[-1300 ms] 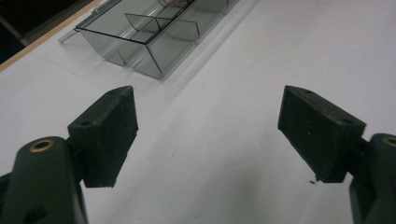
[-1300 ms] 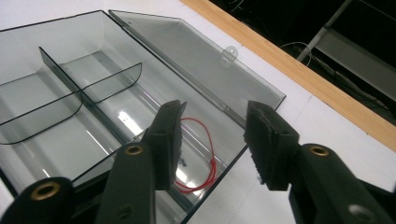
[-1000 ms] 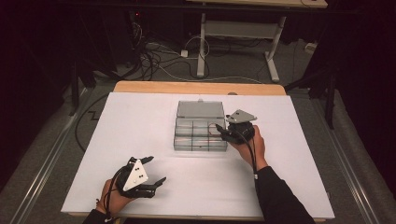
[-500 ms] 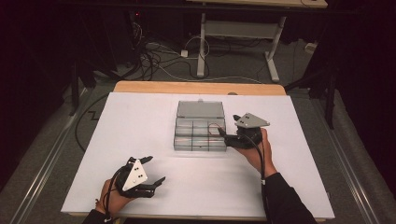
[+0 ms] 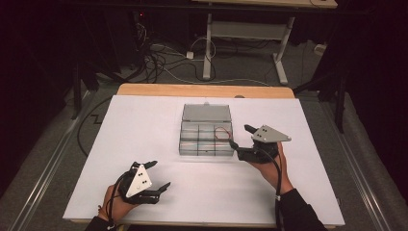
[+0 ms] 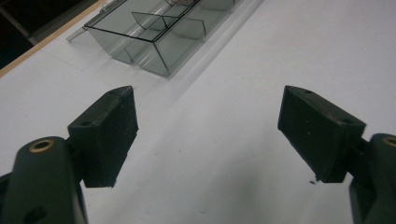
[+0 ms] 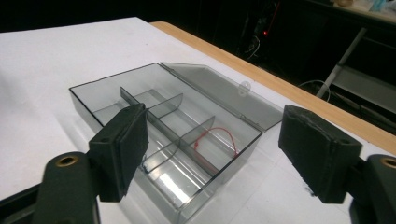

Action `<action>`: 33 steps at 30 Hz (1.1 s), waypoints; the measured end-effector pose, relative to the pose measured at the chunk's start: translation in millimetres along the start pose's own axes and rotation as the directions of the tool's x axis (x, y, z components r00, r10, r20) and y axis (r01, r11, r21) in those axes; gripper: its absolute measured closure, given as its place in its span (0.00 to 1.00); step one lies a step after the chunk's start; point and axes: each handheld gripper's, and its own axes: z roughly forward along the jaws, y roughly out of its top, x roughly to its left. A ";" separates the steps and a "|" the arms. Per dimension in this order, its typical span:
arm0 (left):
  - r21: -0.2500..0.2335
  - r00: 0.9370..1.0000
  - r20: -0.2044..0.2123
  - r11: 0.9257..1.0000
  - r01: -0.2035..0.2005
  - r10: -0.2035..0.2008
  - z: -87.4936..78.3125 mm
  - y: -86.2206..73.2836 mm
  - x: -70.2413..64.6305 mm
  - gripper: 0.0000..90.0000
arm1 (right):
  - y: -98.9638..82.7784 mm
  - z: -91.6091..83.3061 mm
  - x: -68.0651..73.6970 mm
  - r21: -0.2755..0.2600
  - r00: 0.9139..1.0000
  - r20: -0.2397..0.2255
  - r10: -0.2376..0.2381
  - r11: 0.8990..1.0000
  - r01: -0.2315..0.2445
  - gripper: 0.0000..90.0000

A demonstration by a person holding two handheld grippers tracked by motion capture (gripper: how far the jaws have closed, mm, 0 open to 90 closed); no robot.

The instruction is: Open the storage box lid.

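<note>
Thing in hand: a clear grey plastic organiser box (image 5: 206, 139) with its hinged lid (image 5: 207, 113) folded flat open on the far side, standing mid-bench on the white bench (image 5: 144, 120).
Contents: a thin red wire loop (image 7: 215, 140) lies in one compartment of the box, on the side nearest the right gripper.
Right gripper (image 5: 239, 136): just beside the box's right edge, fingers spread wide with nothing between them; its jaws have just been opening.
Left gripper (image 5: 156, 175): well apart from the box, near the bench's front edge, fingers spread and empty.
Handling, box: likely light and stiff, with thin, smooth walls that may slide on the bench.
Handling, wire: limp, springy, very light.
Where to take hold: probably the lid's free edge by its latch tab (image 7: 243, 87); the wire at the top of its arc.
</note>
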 end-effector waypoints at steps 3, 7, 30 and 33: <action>0.006 1.000 0.005 1.000 -0.002 0.002 0.5 0.2 -0.3 0.22 | -2.2 -4.2 4.6 -0.004 1.000 -0.016 -0.014 1.000 0.014 0.29; -0.009 1.000 0.005 1.000 0.023 -0.023 -0.1 0.2 -1.2 0.22 | -5.0 -11.2 8.8 -0.012 0.999 -0.035 -0.016 1.000 0.016 0.30; 0.017 1.000 -0.016 1.000 -0.021 0.022 -1.1 0.8 -1.8 0.22 | -19.7 -42.3 29.5 -0.009 0.993 -0.060 -0.102 0.995 0.102 0.30; 0.016 1.000 -0.017 1.000 -0.024 0.024 -1.7 1.2 -2.2 0.22 | -23.2 -47.5 30.0 -0.001 0.992 -0.059 -0.113 0.994 0.113 0.30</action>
